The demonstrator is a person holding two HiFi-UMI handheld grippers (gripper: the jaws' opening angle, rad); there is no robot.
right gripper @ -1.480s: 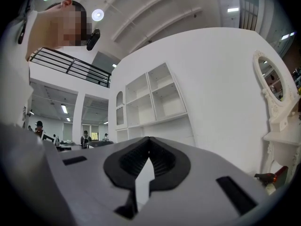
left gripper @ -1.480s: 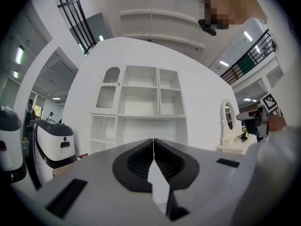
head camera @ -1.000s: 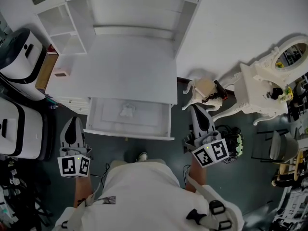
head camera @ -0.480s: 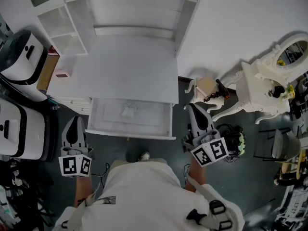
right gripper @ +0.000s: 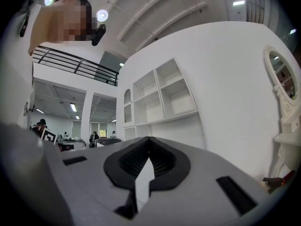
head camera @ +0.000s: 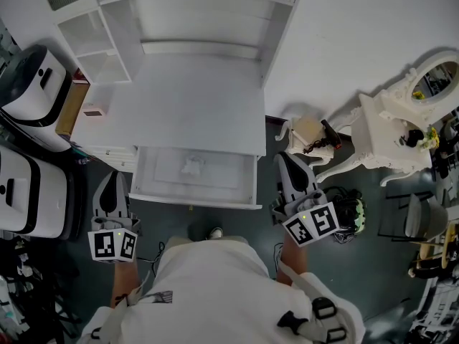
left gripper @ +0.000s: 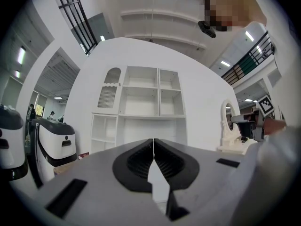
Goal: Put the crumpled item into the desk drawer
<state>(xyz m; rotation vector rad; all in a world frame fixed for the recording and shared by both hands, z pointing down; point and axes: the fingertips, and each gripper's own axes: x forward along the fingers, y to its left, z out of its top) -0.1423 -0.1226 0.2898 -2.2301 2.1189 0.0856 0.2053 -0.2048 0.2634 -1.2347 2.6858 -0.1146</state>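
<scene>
Pinched together, empty, left claw (head camera: 112,176) and right claw (head camera: 282,158) flank the drawer (head camera: 192,196) holding the crumpled item (head camera: 190,165).

- The crumpled item (head camera: 190,166) is a small, pale, wrinkled wad, lying loose on the drawer floor, a little left of the middle.
- The drawer (head camera: 195,198) is white and shallow, pulled open from under the desk top (head camera: 193,106).

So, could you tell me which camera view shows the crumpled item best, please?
The head view: it looks down on the crumpled item lying in the open drawer. Both gripper views show the shelving, not the item.
</scene>
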